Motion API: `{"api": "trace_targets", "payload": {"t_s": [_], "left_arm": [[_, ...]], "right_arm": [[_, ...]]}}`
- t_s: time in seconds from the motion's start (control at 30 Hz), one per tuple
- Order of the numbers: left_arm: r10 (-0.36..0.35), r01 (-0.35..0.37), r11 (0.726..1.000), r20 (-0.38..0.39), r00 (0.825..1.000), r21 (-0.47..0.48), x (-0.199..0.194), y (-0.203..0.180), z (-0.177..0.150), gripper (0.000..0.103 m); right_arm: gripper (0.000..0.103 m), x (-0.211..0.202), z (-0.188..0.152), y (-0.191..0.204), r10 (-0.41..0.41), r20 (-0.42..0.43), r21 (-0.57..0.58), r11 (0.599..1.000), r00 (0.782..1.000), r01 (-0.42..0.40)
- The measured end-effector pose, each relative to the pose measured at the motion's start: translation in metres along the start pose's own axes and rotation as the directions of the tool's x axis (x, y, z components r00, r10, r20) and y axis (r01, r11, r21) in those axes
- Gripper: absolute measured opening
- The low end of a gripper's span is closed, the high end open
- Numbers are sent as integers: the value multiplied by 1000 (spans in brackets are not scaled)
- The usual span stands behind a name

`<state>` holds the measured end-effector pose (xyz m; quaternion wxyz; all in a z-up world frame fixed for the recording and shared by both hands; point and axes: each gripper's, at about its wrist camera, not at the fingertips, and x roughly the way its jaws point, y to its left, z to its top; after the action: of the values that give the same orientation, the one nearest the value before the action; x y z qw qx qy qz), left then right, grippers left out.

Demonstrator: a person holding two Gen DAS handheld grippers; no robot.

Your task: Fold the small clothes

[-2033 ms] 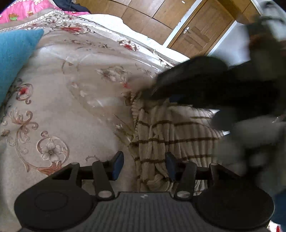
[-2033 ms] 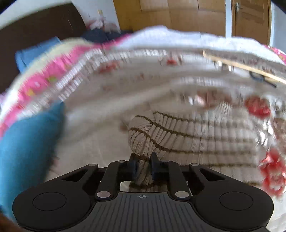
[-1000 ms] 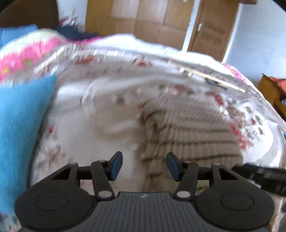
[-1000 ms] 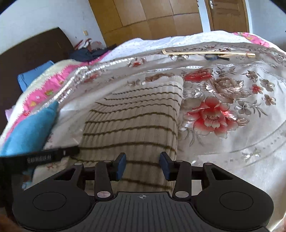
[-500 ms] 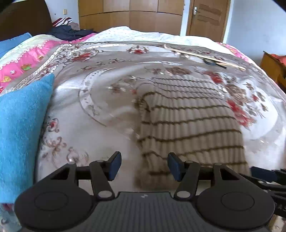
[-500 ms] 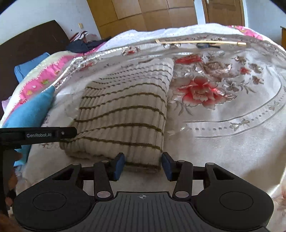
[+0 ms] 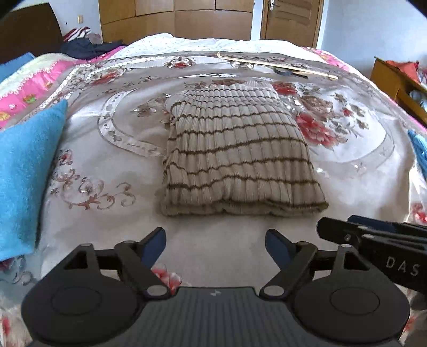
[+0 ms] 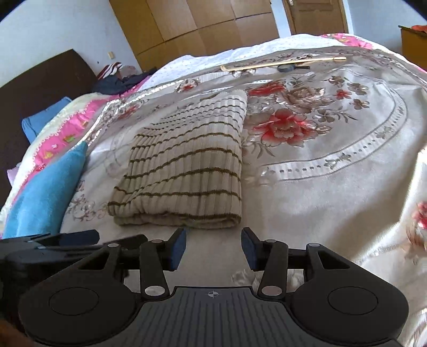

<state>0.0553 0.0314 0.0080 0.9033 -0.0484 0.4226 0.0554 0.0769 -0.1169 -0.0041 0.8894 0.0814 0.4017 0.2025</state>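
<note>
The folded sweater (image 7: 240, 160) lies mid-bed (image 7: 106, 219); the left hand-held gripper (image 7: 215, 247) is opening, the right hand-held gripper (image 8: 213, 247) released, both empty.

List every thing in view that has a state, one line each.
Sweater: folded, flat on the bedspread, touched by neither gripper.
Left gripper: jaws opening, nothing between them, short of the sweater.
Right gripper: jaws open, empty, just short of the sweater's near fold.
Blue cloth: lying apart, left of the sweater.
Stick: lying on the far side of the bed.
Door: shut.
</note>
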Motion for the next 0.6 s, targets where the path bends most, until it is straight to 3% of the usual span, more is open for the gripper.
{"api": "trace_targets", "payload": {"t_s": [0.6], "left_arm": [[85,-83,996,-39,996,41,6,-7,-13,99]], "right_arm": [[50,3,-15,-3,-41,-13,-16,999,999,41]]}}
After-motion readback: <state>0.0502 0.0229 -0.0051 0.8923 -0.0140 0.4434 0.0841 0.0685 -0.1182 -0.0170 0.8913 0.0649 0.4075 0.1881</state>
